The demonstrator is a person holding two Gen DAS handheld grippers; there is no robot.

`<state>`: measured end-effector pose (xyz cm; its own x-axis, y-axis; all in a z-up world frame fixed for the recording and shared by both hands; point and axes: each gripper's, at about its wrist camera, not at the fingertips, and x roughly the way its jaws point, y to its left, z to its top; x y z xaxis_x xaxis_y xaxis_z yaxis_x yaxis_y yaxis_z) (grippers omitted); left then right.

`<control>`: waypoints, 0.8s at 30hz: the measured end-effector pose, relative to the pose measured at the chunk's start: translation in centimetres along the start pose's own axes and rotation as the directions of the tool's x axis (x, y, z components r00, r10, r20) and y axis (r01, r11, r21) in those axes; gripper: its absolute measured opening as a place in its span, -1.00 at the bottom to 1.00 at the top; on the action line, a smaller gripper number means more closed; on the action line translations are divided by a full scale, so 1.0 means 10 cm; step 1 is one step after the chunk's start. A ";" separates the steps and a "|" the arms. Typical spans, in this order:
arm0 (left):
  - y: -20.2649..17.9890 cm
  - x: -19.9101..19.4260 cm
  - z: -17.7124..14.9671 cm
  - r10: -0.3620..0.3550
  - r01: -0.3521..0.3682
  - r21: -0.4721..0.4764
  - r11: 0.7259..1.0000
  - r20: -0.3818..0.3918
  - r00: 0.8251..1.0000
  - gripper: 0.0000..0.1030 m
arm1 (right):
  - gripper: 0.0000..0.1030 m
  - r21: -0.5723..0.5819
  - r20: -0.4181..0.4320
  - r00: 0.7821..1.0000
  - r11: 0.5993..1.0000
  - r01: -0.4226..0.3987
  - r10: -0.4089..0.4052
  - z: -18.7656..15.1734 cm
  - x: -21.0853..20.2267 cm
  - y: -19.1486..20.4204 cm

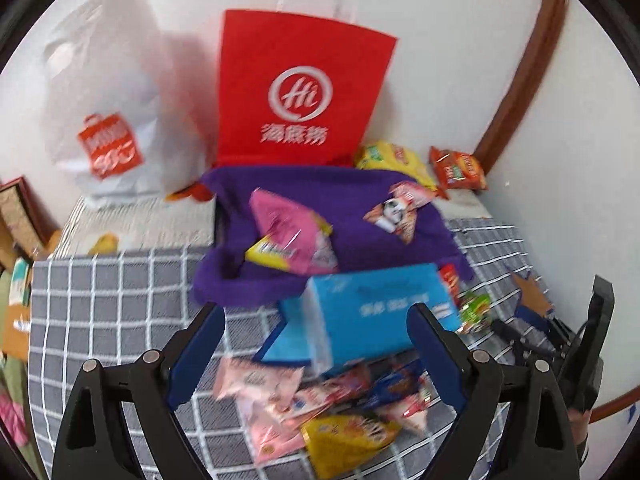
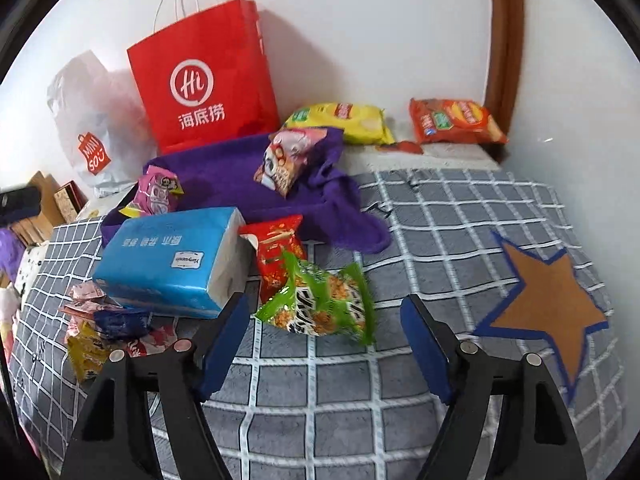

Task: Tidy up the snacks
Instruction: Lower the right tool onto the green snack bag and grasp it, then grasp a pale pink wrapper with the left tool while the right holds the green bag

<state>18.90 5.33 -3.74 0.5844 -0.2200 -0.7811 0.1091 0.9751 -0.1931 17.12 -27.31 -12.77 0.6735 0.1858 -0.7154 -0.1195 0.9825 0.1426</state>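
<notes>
Both grippers' fingers spread, empty. Two snack packets (image 2: 160, 194) lie in the purple-lined box (image 2: 224, 178); most still scattered on the bed (image 2: 320, 380).

Your left gripper (image 1: 316, 336) hangs with its jaws spread wide and nothing between them, over a blue tissue pack (image 1: 372, 312) and a heap of small snack packets (image 1: 320, 408) on the checked blanket (image 1: 112, 312). Beyond sits a purple cloth tray (image 1: 320, 200) holding a pink packet (image 1: 288, 232), with a red paper bag (image 1: 296, 88) behind
</notes>
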 end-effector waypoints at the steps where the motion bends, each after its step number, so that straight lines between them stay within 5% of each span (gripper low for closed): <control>1: 0.03 0.00 -0.05 0.006 -0.006 -0.003 1.000 -0.001 1.000 0.79 | 0.51 0.005 0.004 1.000 1.000 -0.013 0.013 0.01 0.06 -0.01; 7: 0.17 0.00 -0.26 0.035 -0.034 -0.024 0.999 0.007 0.999 0.79 | 0.51 0.041 -0.048 0.999 0.999 -0.023 0.025 0.05 0.45 -0.09; 12: 0.27 0.00 -0.39 0.041 -0.040 -0.045 0.998 0.024 0.999 0.79 | -0.04 0.069 -0.087 0.994 0.996 -0.062 0.068 -0.01 0.59 -0.13; 17: 0.39 0.08 -0.56 0.034 -0.033 -0.081 0.996 0.015 0.999 0.79 | -0.05 0.026 -0.007 0.997 0.997 -0.071 0.071 -0.13 0.29 0.01; 24: 0.44 0.21 -0.75 0.026 -0.026 -0.088 0.996 -0.002 1.000 0.79 | -0.05 -0.023 -0.037 0.997 0.997 -0.073 0.072 -0.36 0.26 0.20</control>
<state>14.57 8.96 -10.71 0.5850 -0.1951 -0.7872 0.0227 0.9742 -0.2245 16.00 -24.84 -16.79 0.6361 0.2564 -0.7278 -0.1853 0.9663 0.1785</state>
